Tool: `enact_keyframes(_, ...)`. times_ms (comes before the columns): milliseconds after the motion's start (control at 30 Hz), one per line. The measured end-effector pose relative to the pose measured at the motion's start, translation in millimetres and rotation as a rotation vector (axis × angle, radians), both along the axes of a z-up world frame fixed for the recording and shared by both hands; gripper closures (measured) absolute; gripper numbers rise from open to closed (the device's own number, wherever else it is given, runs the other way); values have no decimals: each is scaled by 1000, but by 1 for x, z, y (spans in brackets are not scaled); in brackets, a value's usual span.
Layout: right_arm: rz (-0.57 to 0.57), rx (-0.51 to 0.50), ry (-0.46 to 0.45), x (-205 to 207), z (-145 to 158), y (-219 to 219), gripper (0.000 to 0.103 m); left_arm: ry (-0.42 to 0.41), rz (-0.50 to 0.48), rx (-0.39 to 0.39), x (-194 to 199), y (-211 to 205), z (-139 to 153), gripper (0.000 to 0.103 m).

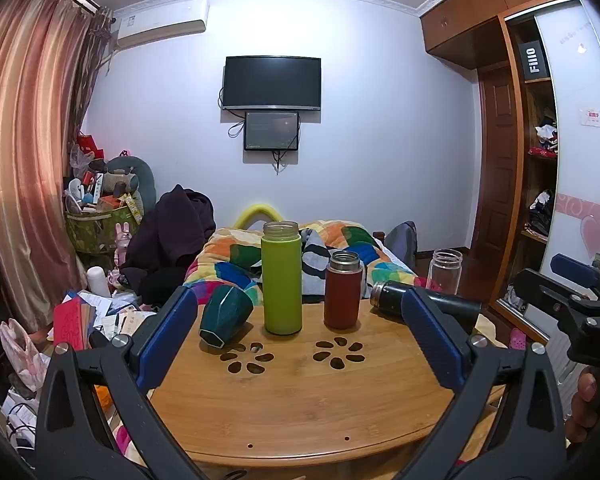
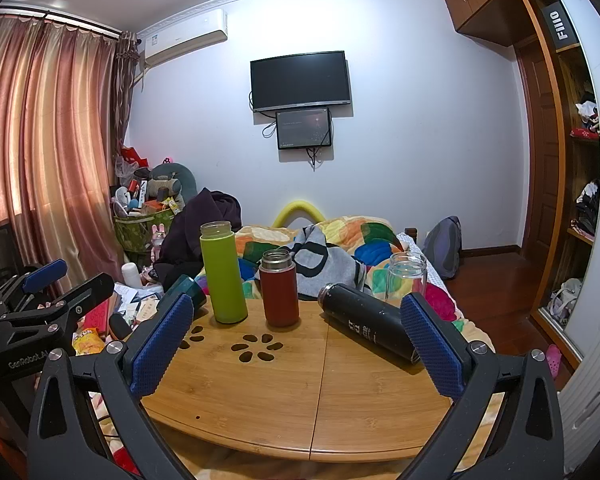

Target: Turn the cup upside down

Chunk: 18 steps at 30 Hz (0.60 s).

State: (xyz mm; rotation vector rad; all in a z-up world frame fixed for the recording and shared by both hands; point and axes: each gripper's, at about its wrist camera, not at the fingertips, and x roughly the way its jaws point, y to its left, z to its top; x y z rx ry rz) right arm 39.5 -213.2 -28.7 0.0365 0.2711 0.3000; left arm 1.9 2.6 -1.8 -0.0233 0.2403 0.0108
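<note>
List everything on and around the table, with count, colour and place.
Table: one, bamboo, foreground.
Tall bottle: one, lime green, upright, centre-left.
Short flask: one, red, upright, centre.
Black flask: one, lying on its side, right.
Cup: one, dark green, tipped over, left.
Glass jar: one, clear, upright, far right edge.
Bed quilt: one, multicoloured, behind table.
Television: one, black, wall.
Curtains: pink-brown, left.
Left gripper: open, blue pads.
Right gripper: open, blue pads.

Wall TV [image 1: 272, 81], pink curtain [image 1: 24, 168], patchwork quilt [image 1: 340, 240], wardrobe [image 1: 512, 120]
</note>
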Motion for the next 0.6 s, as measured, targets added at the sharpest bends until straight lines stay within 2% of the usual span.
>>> enact_keyframes(600,-1,-2,-3,0,0,1,0,-3,4,6,-1,0,0,0)
